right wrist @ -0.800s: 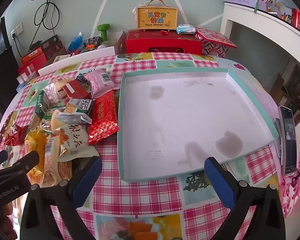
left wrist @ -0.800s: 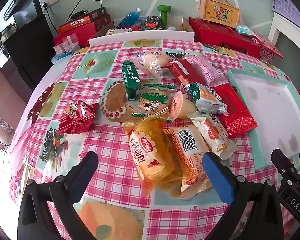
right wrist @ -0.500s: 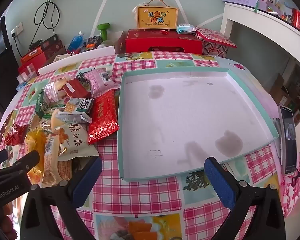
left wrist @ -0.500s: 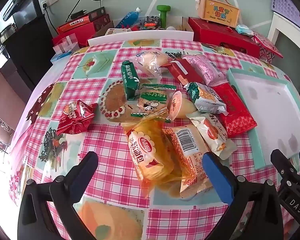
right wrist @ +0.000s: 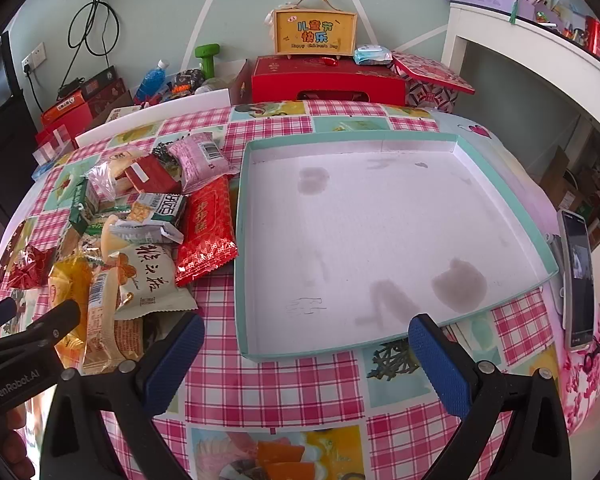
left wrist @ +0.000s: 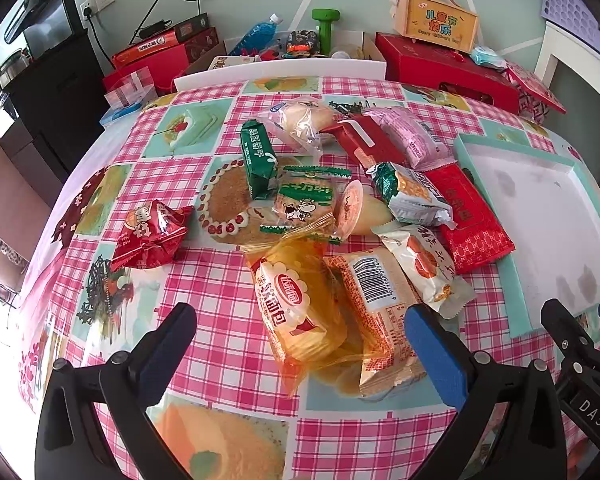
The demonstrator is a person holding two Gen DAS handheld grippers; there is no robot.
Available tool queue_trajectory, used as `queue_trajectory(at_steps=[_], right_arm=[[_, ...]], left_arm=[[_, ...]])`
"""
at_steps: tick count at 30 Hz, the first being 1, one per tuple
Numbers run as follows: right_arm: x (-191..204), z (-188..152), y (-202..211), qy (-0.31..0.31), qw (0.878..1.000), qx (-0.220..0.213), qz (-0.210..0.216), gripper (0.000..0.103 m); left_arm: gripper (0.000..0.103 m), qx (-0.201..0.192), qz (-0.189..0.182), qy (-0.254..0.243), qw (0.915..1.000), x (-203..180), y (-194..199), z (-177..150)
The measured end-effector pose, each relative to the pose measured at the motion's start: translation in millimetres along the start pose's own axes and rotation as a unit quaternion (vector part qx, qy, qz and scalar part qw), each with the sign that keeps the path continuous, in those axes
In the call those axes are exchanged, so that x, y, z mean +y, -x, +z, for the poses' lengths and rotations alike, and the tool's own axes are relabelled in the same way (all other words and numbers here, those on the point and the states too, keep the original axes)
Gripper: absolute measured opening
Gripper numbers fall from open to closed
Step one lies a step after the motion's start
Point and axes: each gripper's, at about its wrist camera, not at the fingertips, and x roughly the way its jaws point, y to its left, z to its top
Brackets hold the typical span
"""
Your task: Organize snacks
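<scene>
A heap of snack packets lies on the pink checked tablecloth [left wrist: 204, 280]. Nearest my left gripper [left wrist: 300, 332] are a yellow bread bag [left wrist: 296, 308] and an orange barcode packet [left wrist: 376, 304]. Behind them sit a white cracker packet [left wrist: 424, 268], a long red packet [left wrist: 468, 212], a green biscuit packet [left wrist: 258, 158] and a crumpled red packet [left wrist: 152, 234] off to the left. The left gripper is open, hovering just short of the bread bag, holding nothing. My right gripper [right wrist: 304, 348] is open over the near rim of an empty teal-edged white tray [right wrist: 380, 236].
A phone [right wrist: 578, 276] lies at the table's right edge beside the tray. Red gift boxes [right wrist: 328, 80], a yellow carry case [right wrist: 314, 32], a green dumbbell [left wrist: 326, 28] and a blue bottle [left wrist: 256, 34] crowd the back behind the table. A white shelf [right wrist: 540, 64] stands at right.
</scene>
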Motion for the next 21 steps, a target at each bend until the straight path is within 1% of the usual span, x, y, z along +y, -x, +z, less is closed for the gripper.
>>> queue_trajectory(at_steps=[21], right_arm=[[-0.9,-1.5,-1.4,-0.001,1.0,0.002,0.0,0.103]], left_arm=[[0.103,0.002,-0.009,0.003,1.0,4.2,-3.2,-0.3]])
